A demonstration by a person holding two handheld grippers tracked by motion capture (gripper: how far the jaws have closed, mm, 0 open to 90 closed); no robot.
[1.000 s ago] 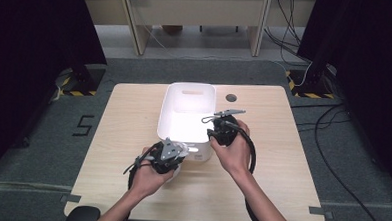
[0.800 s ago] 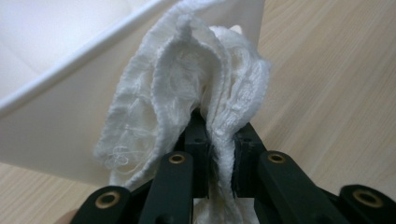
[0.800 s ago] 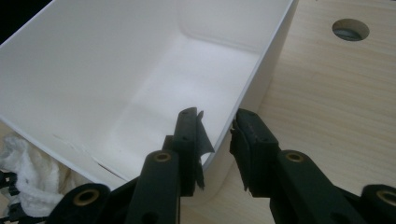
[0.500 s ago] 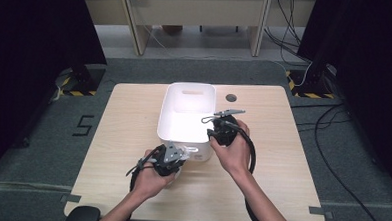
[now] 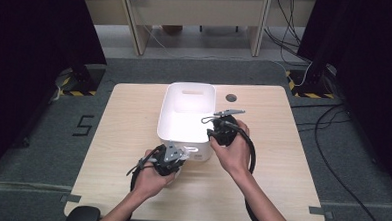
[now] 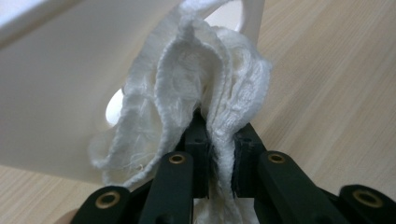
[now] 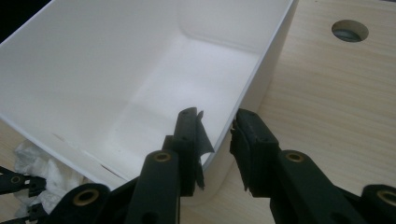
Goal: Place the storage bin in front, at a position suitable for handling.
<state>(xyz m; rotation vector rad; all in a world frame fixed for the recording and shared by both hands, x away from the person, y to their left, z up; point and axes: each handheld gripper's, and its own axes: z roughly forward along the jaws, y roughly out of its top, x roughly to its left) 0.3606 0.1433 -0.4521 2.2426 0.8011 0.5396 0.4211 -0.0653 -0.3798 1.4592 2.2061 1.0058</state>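
The left gripper (image 6: 219, 170) clenches a white cloth (image 6: 196, 88) near the bin (image 5: 186, 115); the right gripper (image 7: 217, 140) grasps the bin's near-right rim.

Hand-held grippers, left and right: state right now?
Left hand-held gripper: shut on the white cloth, beside the white bin.
Right hand-held gripper: jaws straddle the bin's wall at its near corner; whether they clamp it cannot be told.

One legible mark: a black numeral "5" (image 5: 83, 125) on the grey floor just left of the table (image 5: 127, 137), seen in the high view; bin, cloth and both grippers carry no readable text or labels.
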